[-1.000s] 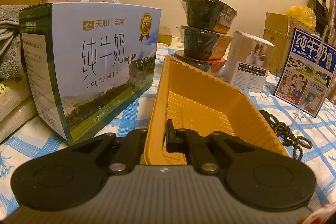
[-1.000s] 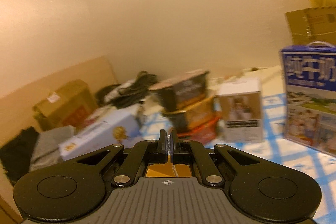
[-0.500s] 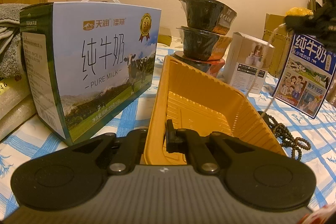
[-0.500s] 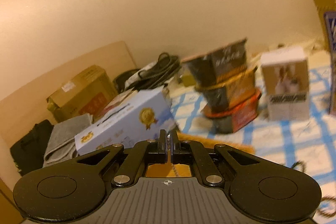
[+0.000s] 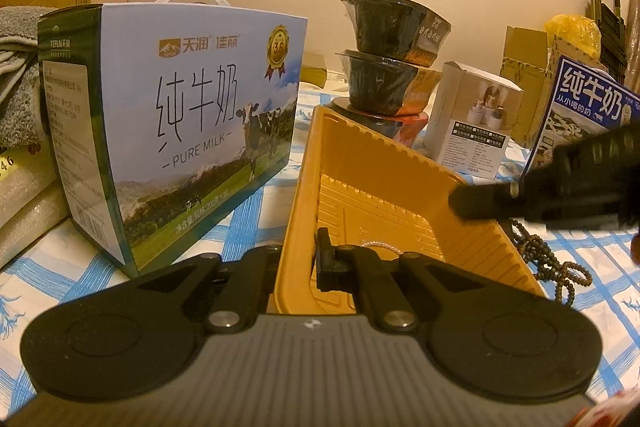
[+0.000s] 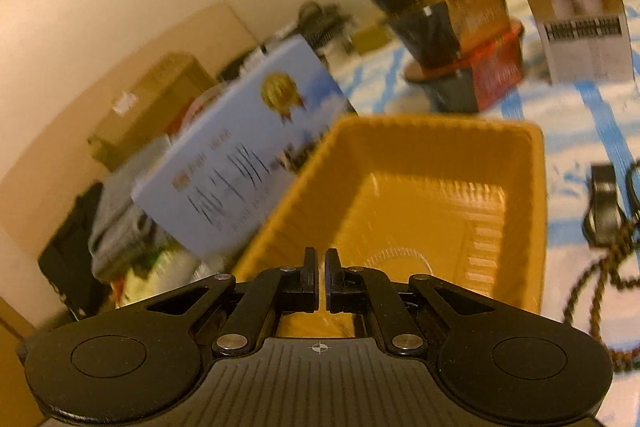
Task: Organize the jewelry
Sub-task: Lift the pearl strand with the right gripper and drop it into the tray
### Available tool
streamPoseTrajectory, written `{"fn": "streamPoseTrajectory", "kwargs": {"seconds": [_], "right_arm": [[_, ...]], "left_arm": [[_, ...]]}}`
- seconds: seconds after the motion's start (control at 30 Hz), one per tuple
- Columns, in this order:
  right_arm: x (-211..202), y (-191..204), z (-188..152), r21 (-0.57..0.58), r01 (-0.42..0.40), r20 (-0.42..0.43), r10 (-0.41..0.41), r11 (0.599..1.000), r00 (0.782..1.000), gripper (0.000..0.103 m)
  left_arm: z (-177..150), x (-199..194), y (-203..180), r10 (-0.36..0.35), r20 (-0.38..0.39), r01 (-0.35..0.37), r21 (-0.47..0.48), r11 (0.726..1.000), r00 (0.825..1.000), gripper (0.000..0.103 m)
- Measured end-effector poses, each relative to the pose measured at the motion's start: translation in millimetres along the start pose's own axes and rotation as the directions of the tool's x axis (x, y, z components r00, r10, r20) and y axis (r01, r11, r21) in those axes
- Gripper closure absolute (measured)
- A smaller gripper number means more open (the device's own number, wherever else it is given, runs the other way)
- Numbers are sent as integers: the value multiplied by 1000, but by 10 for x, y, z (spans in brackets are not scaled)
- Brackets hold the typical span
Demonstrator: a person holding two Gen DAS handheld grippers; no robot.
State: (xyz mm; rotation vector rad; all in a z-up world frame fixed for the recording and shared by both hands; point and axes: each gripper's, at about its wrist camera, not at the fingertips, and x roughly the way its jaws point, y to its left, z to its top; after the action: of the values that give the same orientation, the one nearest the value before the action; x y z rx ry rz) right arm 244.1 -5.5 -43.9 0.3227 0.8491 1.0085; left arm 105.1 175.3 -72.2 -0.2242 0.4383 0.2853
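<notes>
Swung down over yellow tray; right gripper slightly parted, empty. Pearl chain inside. Left gripper clamped on tray's near wall.

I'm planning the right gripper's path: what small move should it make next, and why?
Probably lift the right gripper out of the tray toward the bead necklace. Its jaws stand slightly apart and empty, a thin chain lies on the tray floor, and the beads lie outside on the cloth.
</notes>
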Motion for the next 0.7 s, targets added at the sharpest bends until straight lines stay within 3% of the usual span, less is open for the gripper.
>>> {"fn": "streamPoseTrajectory", "kwargs": {"seconds": [0.03, 0.07, 0.13, 0.47, 0.7], "right_arm": [[-14, -17, -23, -2, 9, -1, -9, 1000, 1000, 84], [-38, -33, -49, -5, 16, 4, -16, 1000, 1000, 67], [-118, -70, -110, -1, 31, 26, -31, 1000, 999, 51], [-621, -317, -393, 61, 138, 68, -142, 989, 988, 50], [-1012, -610, -577, 119, 273, 95, -285, 955, 954, 50]], "left_arm": [[-3, -1, 1, 1, 0, -1, -1, 1000, 1000, 99], [-3, -1, 4, 0, -1, 0, -3, 1000, 1000, 99], [-7, -4, 7, -1, -1, 1, -3, 1000, 1000, 99], [-5, 12, 3, 3, -7, -3, 1, 1000, 1000, 99], [-1, 17, -8, 7, -7, -7, 8, 1000, 1000, 99]]}}
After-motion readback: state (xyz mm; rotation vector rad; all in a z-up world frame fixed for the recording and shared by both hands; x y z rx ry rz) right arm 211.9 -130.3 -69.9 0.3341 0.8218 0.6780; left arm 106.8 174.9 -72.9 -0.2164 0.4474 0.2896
